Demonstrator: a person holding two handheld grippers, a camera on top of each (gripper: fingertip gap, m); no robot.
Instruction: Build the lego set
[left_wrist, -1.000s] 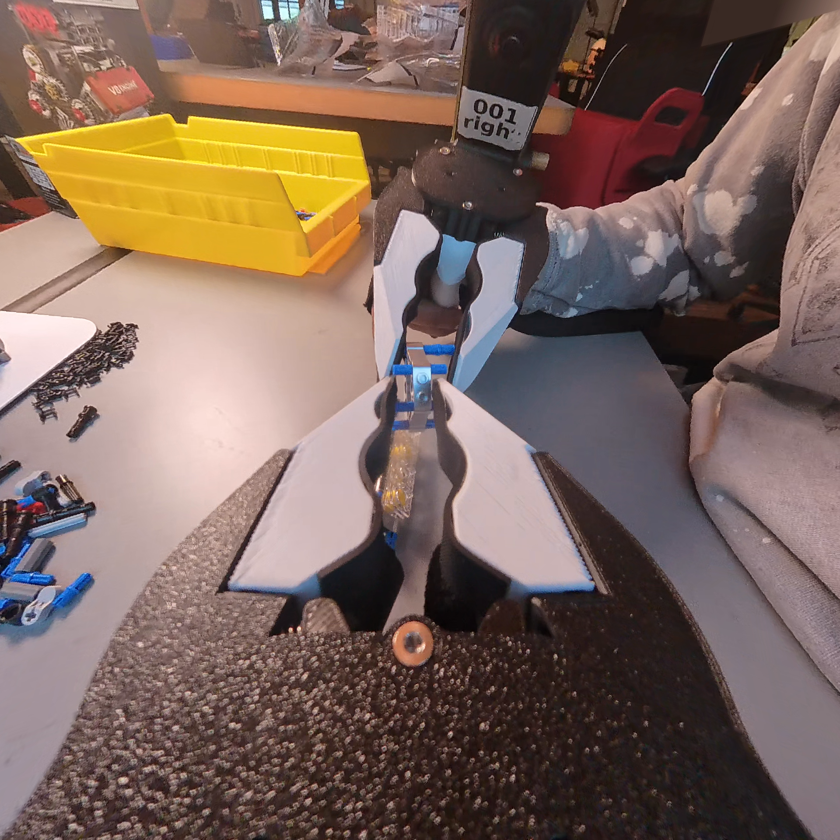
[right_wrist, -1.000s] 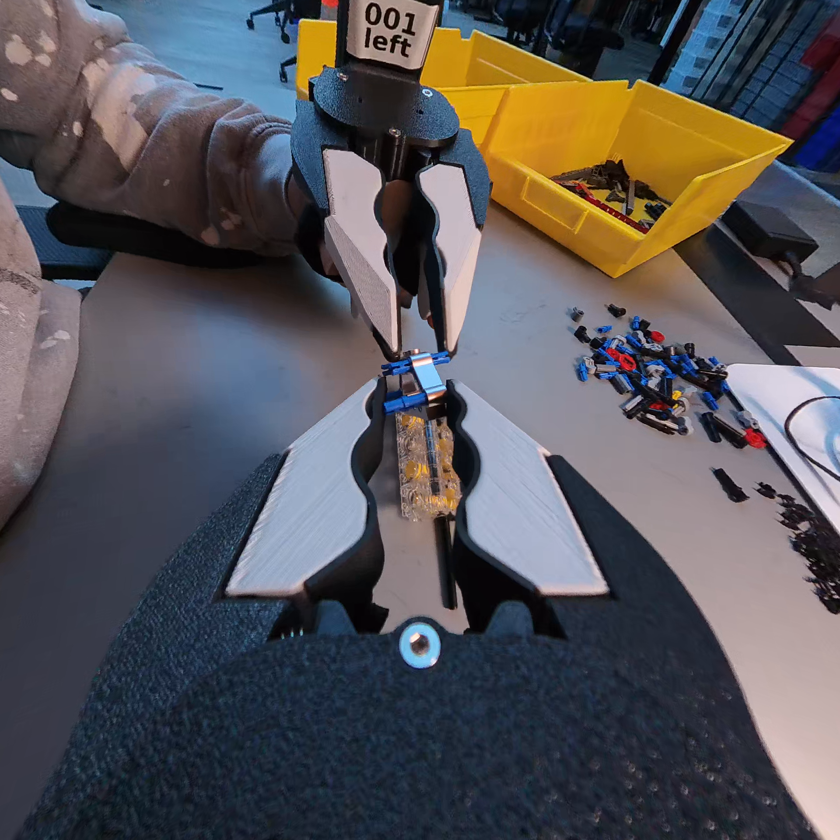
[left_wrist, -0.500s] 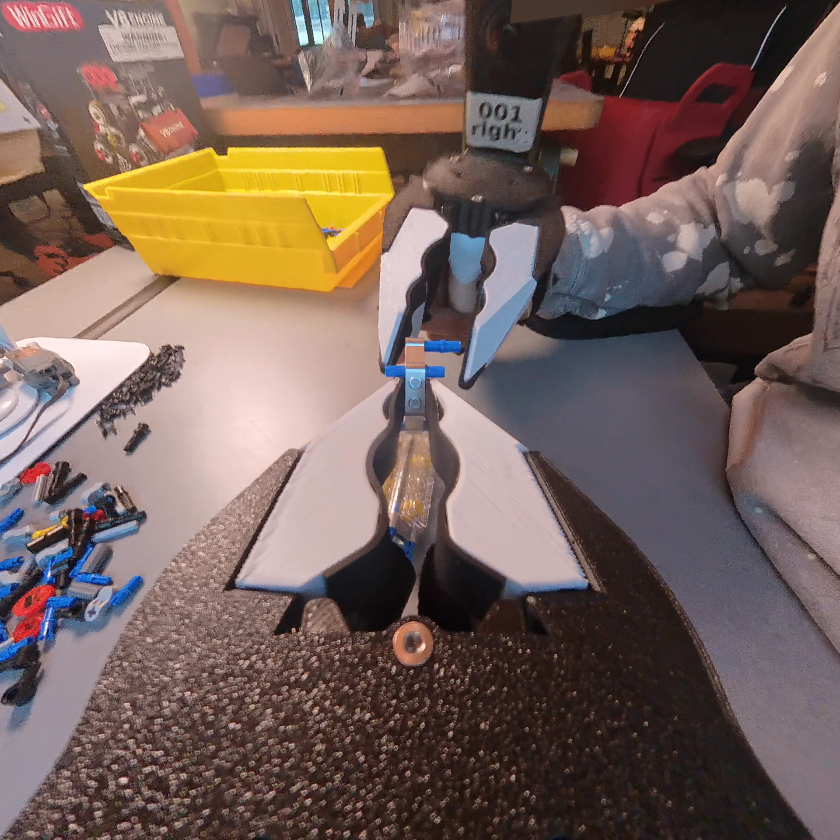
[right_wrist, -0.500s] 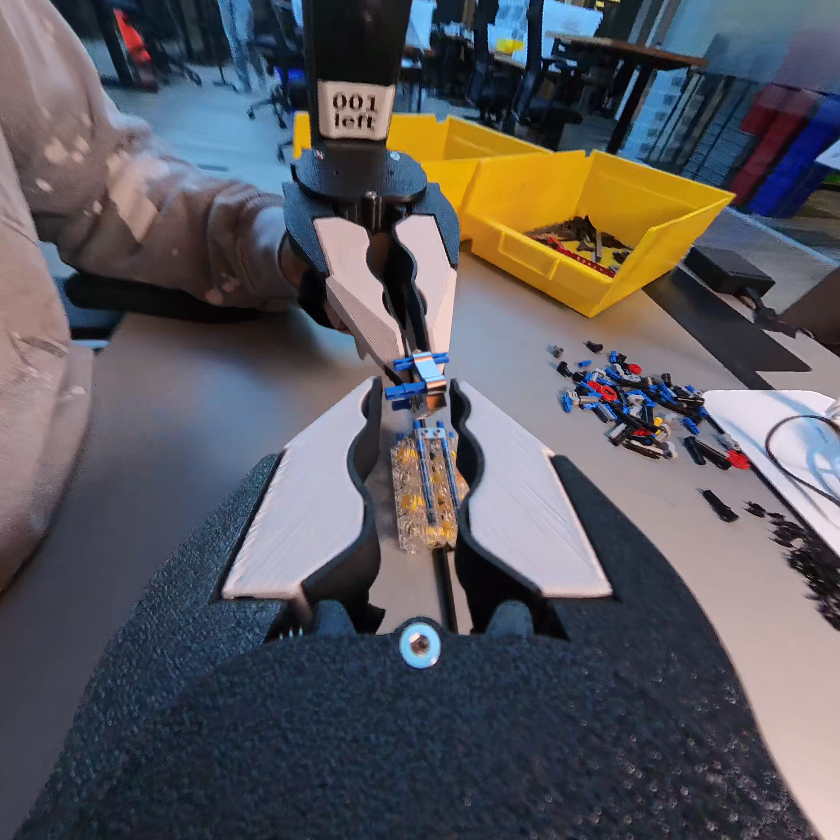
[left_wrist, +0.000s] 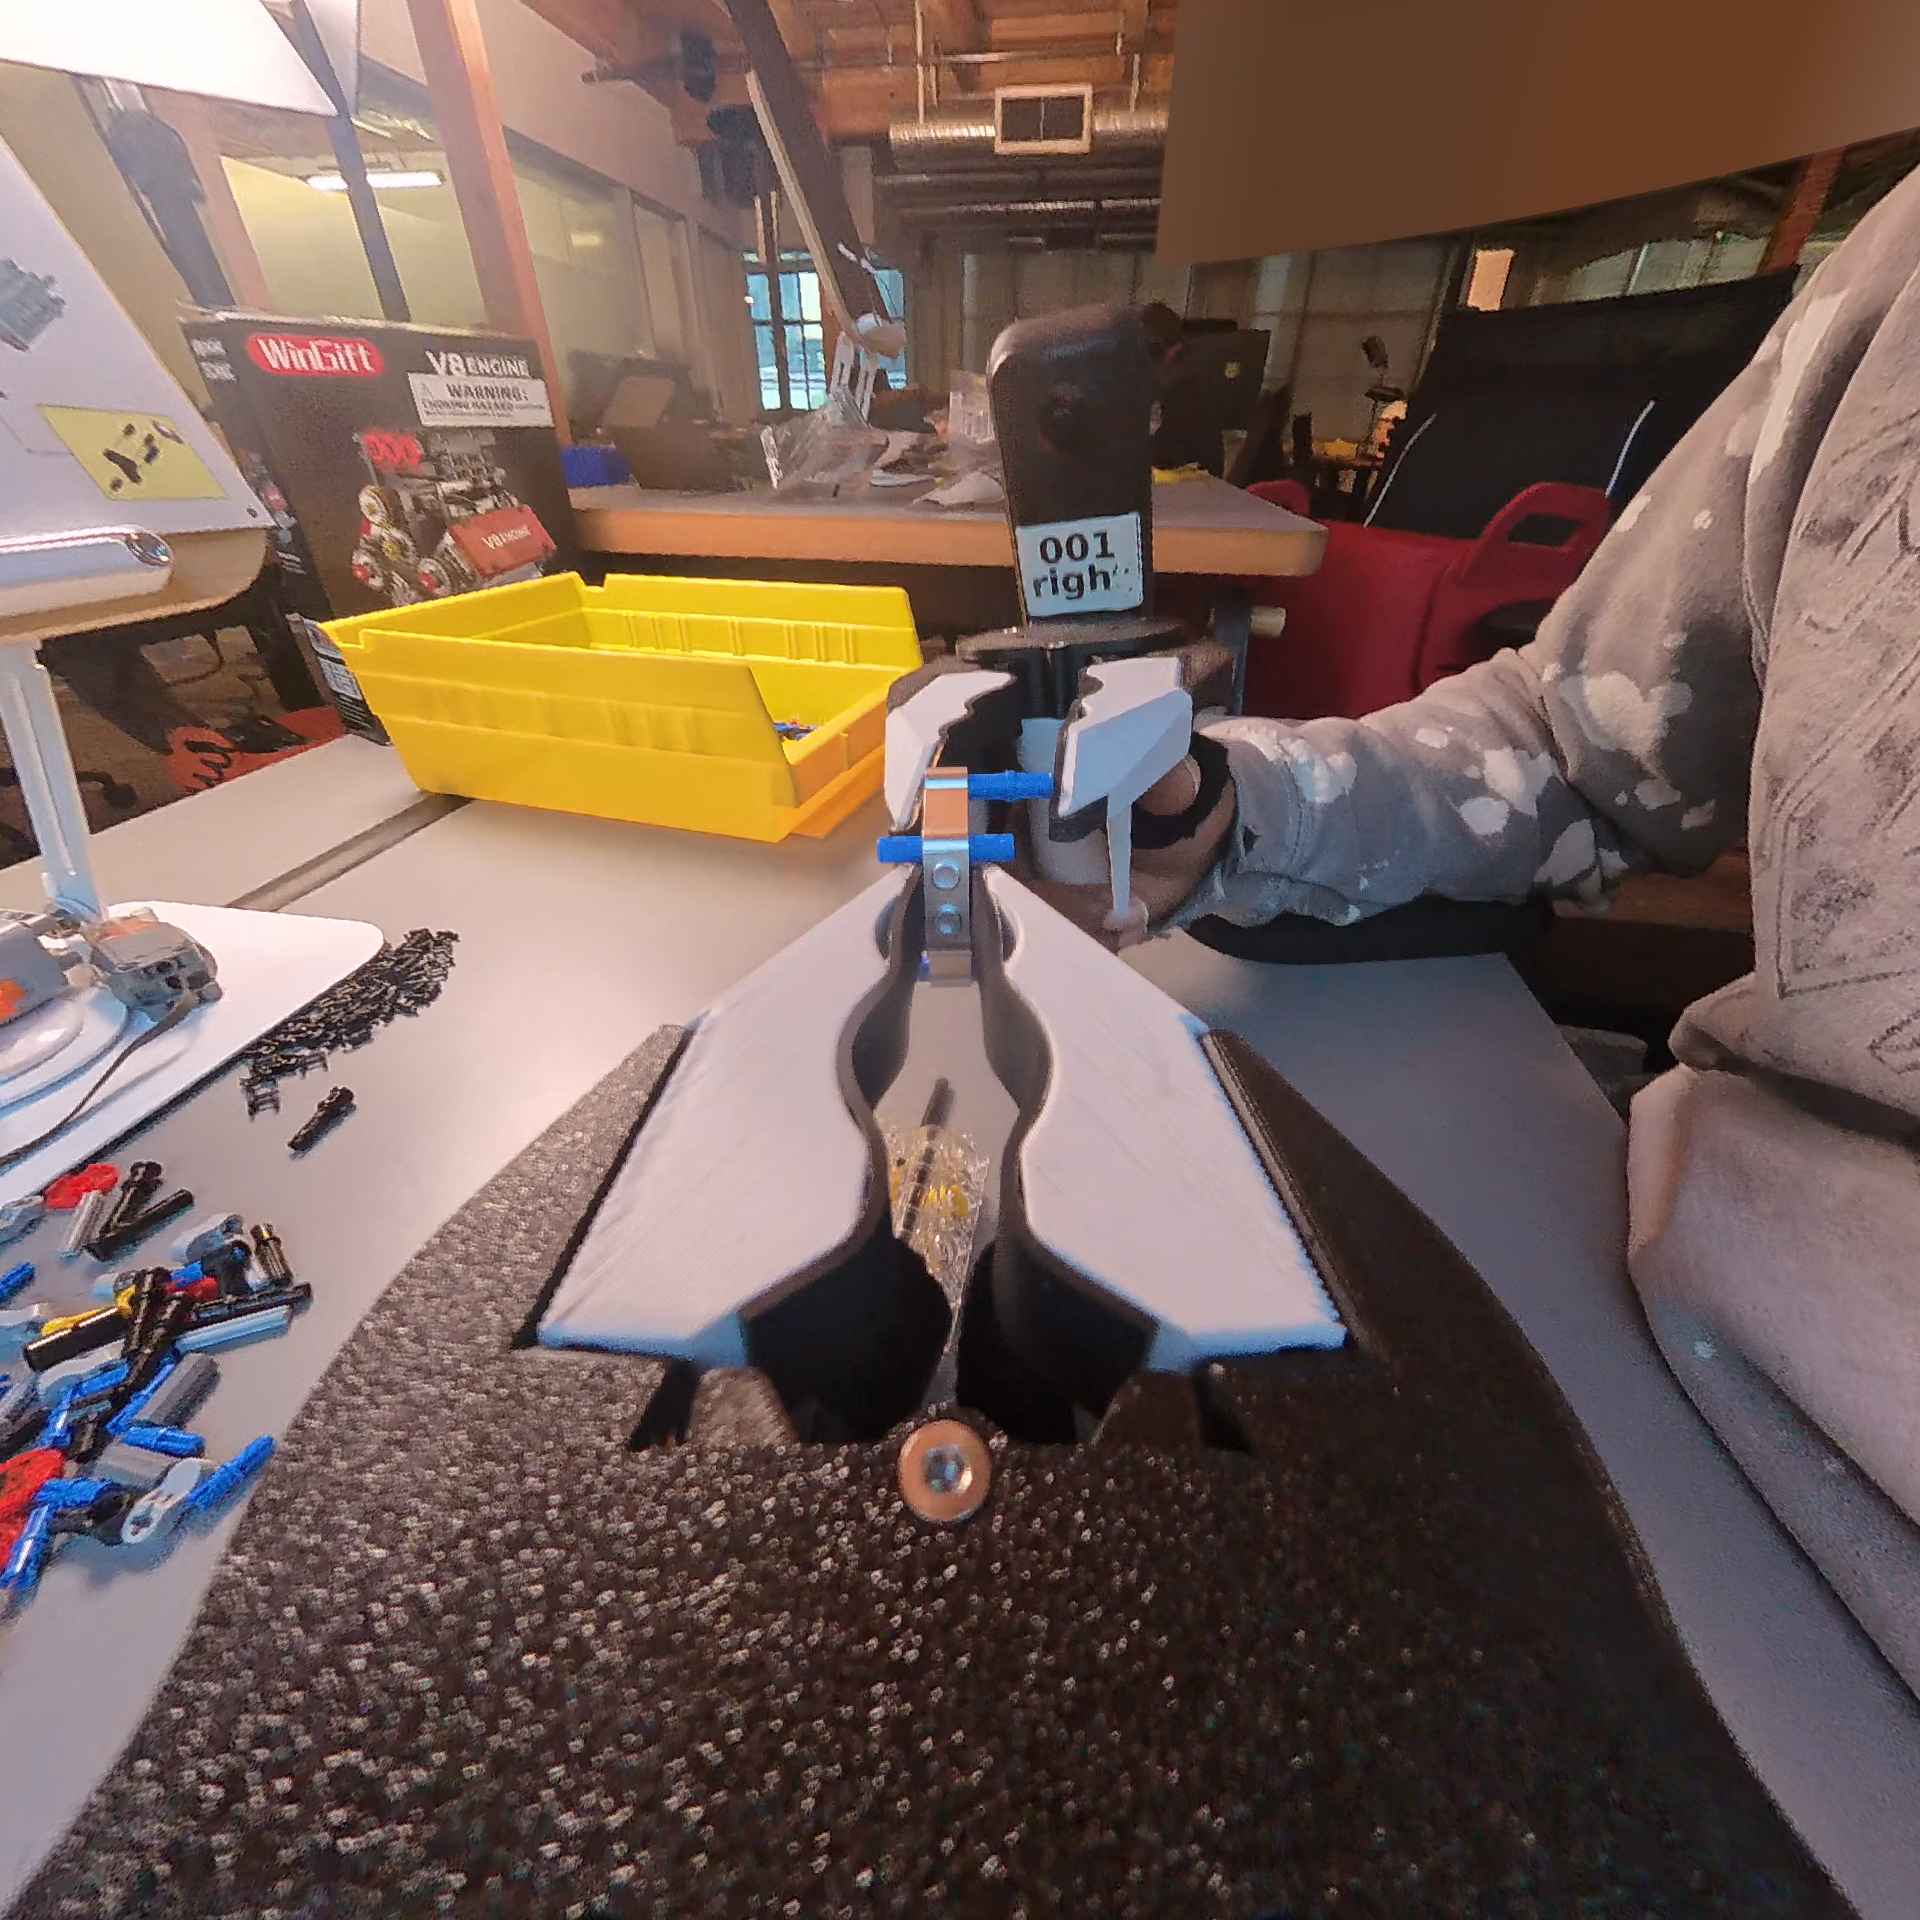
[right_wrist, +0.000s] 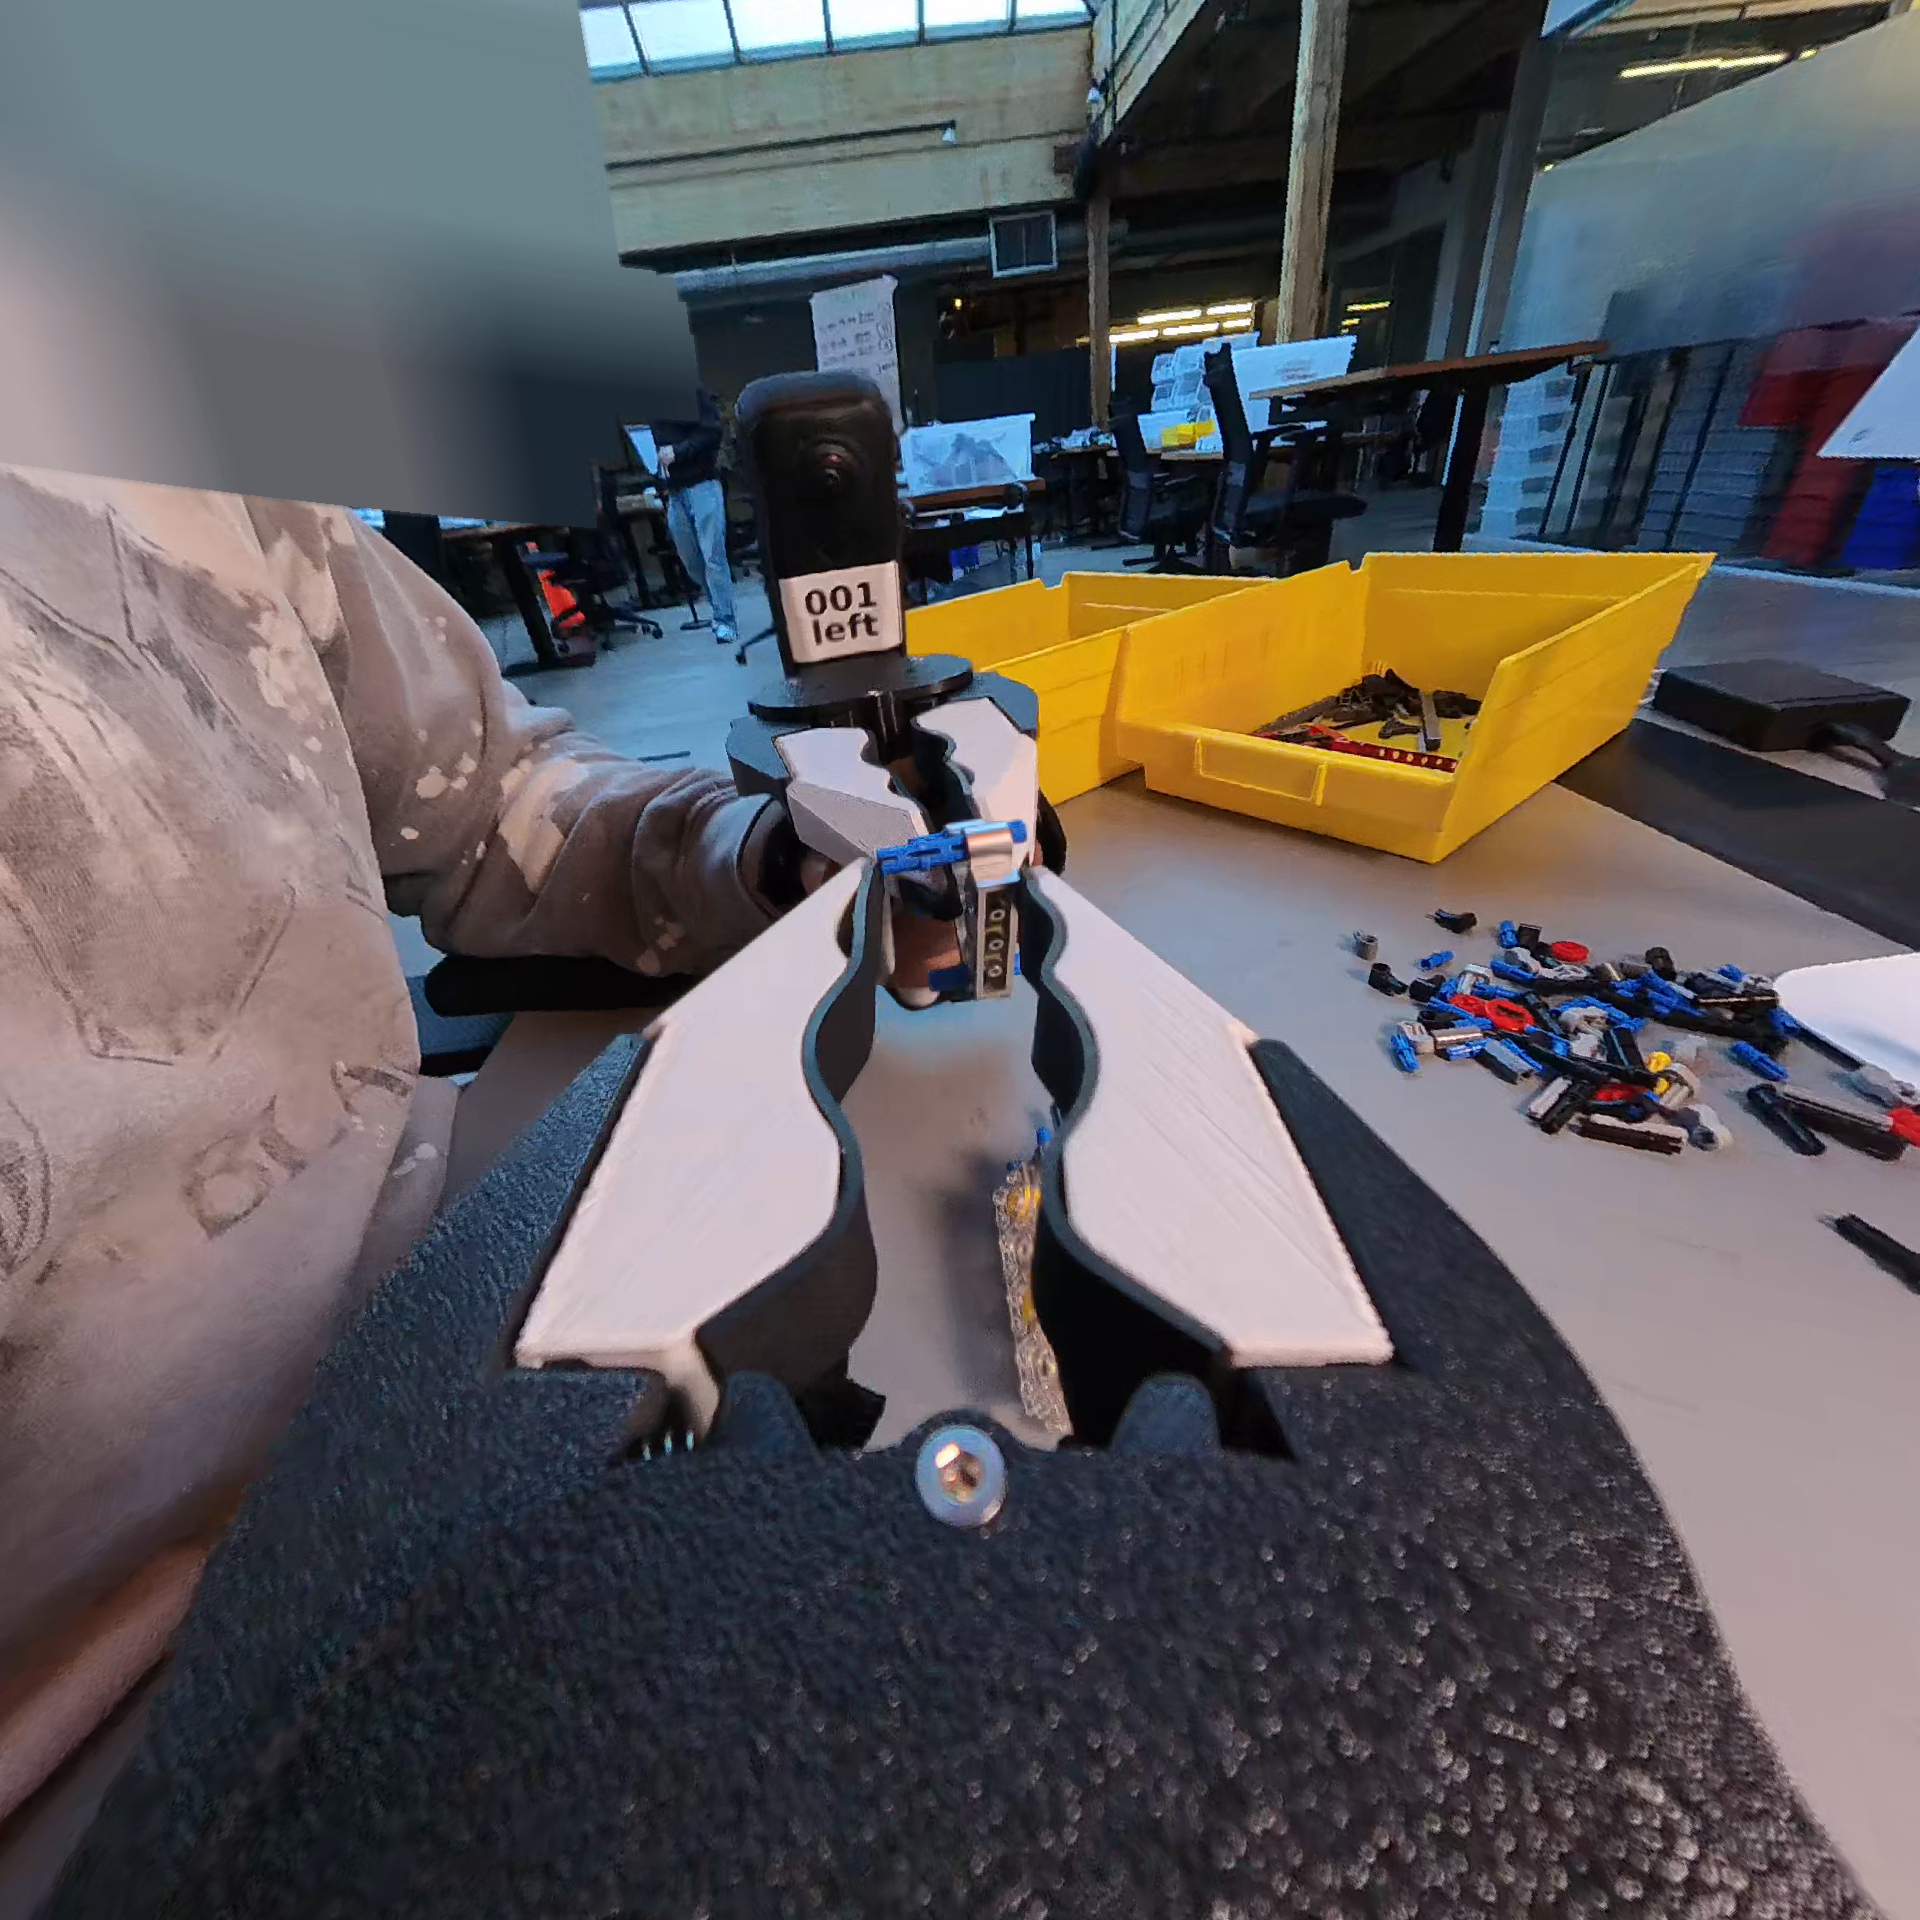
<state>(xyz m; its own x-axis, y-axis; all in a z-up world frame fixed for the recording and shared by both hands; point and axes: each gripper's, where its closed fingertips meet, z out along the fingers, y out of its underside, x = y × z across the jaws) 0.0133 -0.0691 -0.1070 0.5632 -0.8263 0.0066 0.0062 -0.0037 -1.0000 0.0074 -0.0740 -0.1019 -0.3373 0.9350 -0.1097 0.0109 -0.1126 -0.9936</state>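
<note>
left gripper (left_wrist: 948, 914): clamped on grey beam (left_wrist: 945, 883), long axis 12 o'clock | right gripper (left_wrist: 1023, 774): apart, at 12 o'clock, touching blue pin (left_wrist: 1008, 784)

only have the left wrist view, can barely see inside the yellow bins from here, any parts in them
observer: The right wrist view shows two bins side by side. The nearer yellow bin holds a small heap of dark and red parts.
operator: ok and whats beyond that bin, my view cuts off there
observer: A black box sits on the darker strip of table beside it, with a cable leading off from its end.
</note>
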